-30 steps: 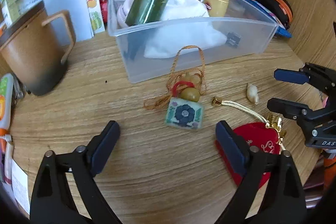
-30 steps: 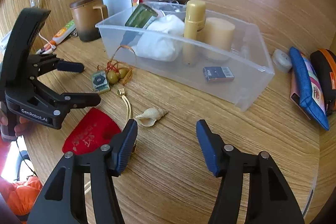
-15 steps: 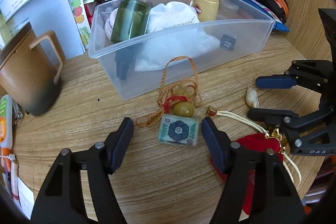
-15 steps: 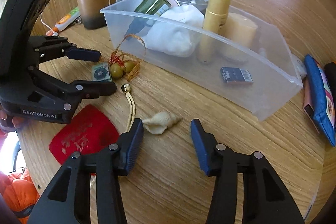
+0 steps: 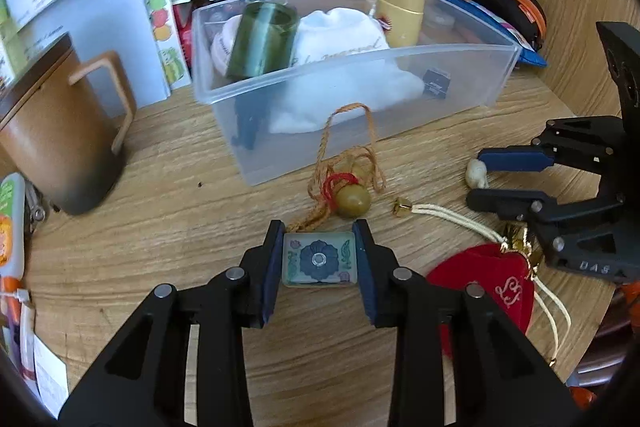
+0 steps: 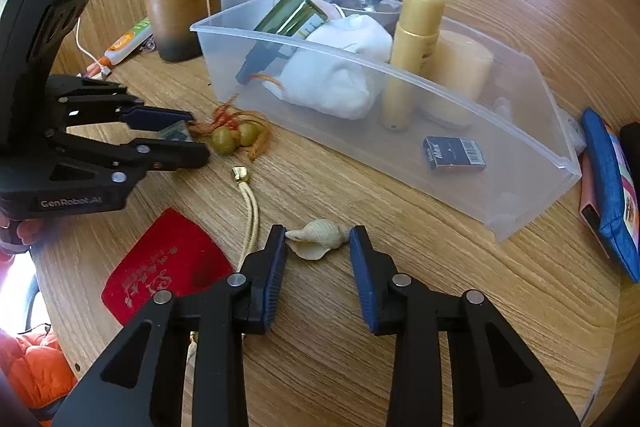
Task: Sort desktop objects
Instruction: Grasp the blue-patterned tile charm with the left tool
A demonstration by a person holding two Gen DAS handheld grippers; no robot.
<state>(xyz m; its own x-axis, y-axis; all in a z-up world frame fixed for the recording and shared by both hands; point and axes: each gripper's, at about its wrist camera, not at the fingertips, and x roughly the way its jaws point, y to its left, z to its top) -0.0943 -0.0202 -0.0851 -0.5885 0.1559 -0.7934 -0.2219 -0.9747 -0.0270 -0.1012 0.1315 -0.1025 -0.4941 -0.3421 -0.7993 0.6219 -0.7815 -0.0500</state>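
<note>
Tabletop (image 5: 160, 227): pale wood-grain surface, matt, fine streaks. Bin (image 5: 360, 67): translucent frosted plastic, smooth. Tile charm (image 5: 319, 263): glossy, glassy face over a printed flower; braided orange cord (image 5: 326, 143) and polished olive bead (image 5: 352, 201) attached. Pouch (image 5: 488, 291): red velvety cloth, matt, with pale embroidery; cream twisted drawstring with shiny gold metal bell (image 5: 401, 206). Shell (image 6: 318, 241): cream, ridged, rough outside. Mug (image 5: 60, 143): brown, matt. Bag in bin (image 5: 344, 39): white soft cloth. Bottle (image 6: 416, 39): satin gold plastic. Left tool (image 5: 319, 259): matt black plastic, blue ribbed rubber pads (image 5: 272, 267), bright metal pins.
</note>
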